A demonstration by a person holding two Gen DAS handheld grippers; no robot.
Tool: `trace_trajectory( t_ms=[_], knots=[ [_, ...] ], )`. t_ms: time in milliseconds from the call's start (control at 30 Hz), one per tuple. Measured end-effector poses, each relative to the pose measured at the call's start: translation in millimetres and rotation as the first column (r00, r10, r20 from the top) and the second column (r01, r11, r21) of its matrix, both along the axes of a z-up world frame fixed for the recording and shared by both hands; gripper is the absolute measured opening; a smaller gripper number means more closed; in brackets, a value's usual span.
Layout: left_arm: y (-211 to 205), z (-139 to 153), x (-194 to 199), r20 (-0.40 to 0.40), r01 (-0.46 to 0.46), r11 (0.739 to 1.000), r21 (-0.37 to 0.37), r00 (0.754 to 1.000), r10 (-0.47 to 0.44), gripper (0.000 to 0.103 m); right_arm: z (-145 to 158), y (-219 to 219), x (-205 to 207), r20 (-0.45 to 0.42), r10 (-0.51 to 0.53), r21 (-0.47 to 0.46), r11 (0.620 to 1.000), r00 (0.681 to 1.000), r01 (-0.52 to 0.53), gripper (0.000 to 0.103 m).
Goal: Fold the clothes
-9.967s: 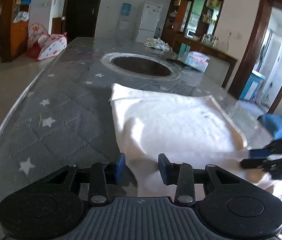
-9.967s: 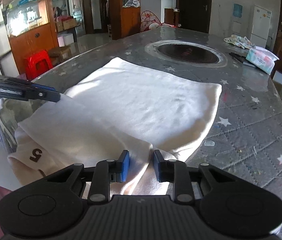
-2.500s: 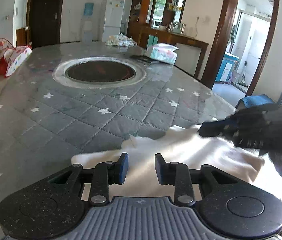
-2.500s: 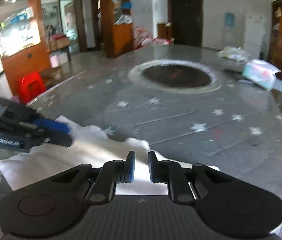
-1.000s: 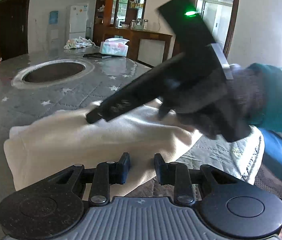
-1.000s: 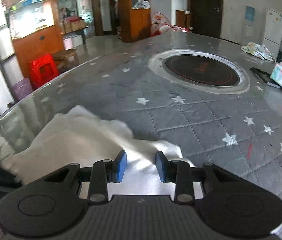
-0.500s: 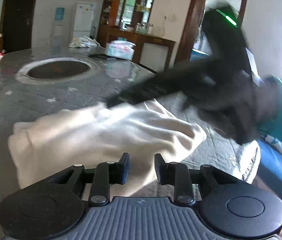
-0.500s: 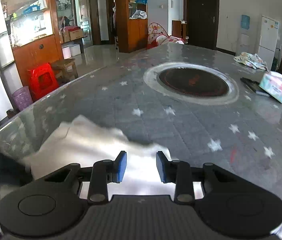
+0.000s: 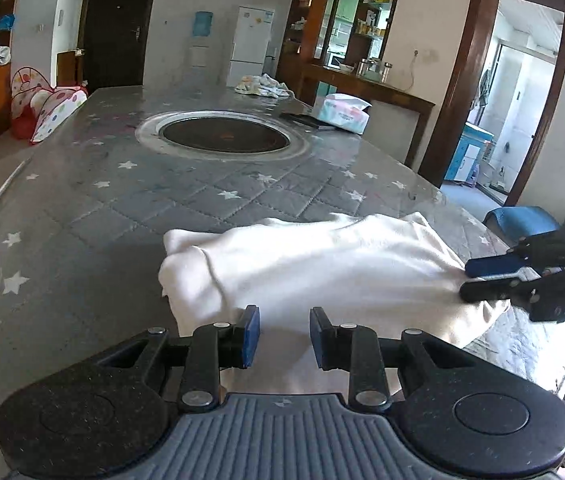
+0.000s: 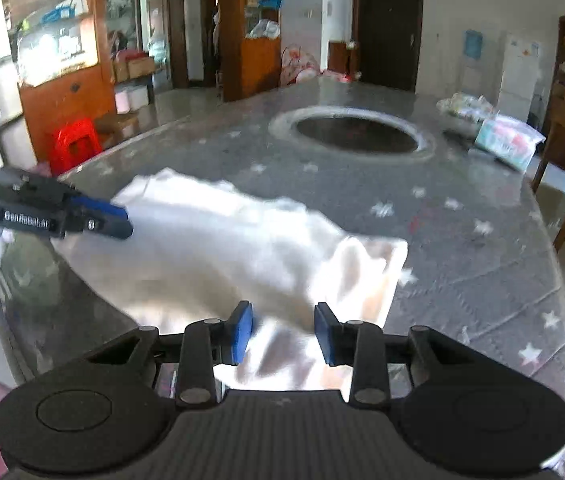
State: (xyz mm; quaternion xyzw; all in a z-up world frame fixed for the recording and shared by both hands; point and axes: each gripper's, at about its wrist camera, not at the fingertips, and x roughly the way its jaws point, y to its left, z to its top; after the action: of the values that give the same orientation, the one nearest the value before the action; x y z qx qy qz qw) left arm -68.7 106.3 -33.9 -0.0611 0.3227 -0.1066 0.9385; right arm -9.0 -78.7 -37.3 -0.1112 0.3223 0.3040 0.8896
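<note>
Near the table's (image 9: 82, 200) front edge lies the folded white garment (image 9: 322, 264), soft, light and likely to slump, best pinched at its layered corners, while the left claw (image 9: 280, 334) and right claw (image 10: 282, 332) hover partly open, gripping nothing.

A grey quilted table (image 9: 82, 208) with white stars and a round dark inset (image 9: 224, 136) carries a folded white cloth (image 9: 322, 264), a tissue pack (image 9: 342, 110) and crumpled rags (image 9: 262, 85).
</note>
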Motion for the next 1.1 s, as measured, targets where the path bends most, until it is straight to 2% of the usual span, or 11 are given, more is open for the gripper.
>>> trace_trajectory(
  t_ms=[100,267,300,367,467,600,733,800,867,933,1100],
  knots=[
    [0,4,-1,0.012,-0.011,1.000,0.002,1.000,0.011,0.033,5,2,1,0.021,0.011,0.021,1.000,1.000,-0.011,0.034],
    [8,0,2,-0.011,-0.050,0.999,-0.018,0.999,0.050,0.034,-11,6,8,-0.036,0.006,0.008,1.000,0.999,-0.006,0.037],
    [9,1,1,-0.013,-0.056,0.998,-0.019,0.998,0.056,0.037,-10,6,8,-0.036,0.004,0.014,1.000,0.999,-0.003,0.037],
    [12,4,-1,-0.010,-0.070,0.997,-0.017,0.998,0.069,0.046,-4,5,6,-0.015,0.003,0.024,1.000,1.000,-0.002,0.047],
    [17,4,1,-0.011,-0.088,0.995,-0.035,0.996,0.088,0.046,1,8,3,0.014,0.004,0.042,0.999,1.000,-0.004,0.057],
    [19,-3,4,-0.042,-0.106,0.993,-0.054,0.994,0.104,0.046,-9,16,4,-0.009,0.008,0.049,0.999,1.000,-0.008,0.062],
    [20,2,1,-0.034,-0.112,0.992,-0.061,0.993,0.110,0.050,-15,23,3,-0.005,0.010,0.040,0.999,1.000,-0.010,0.069],
    [23,5,0,-0.028,-0.135,0.989,-0.064,0.991,0.133,0.056,-9,26,1,0.009,0.023,0.051,0.998,1.000,-0.023,0.069],
    [28,6,0,-0.031,-0.164,0.983,-0.078,0.986,0.162,0.058,-4,31,-1,0.024,0.044,0.056,0.997,0.999,-0.045,0.076],
    [33,6,0,-0.051,-0.186,0.978,-0.099,0.982,0.182,0.059,-1,39,-3,0.035,0.073,0.050,0.996,0.997,-0.075,0.079],
    [44,6,-3,-0.082,-0.231,0.966,-0.115,0.971,0.223,0.072,0,64,-11,0.031,0.171,0.026,0.985,0.985,-0.172,0.080]
  ],
)
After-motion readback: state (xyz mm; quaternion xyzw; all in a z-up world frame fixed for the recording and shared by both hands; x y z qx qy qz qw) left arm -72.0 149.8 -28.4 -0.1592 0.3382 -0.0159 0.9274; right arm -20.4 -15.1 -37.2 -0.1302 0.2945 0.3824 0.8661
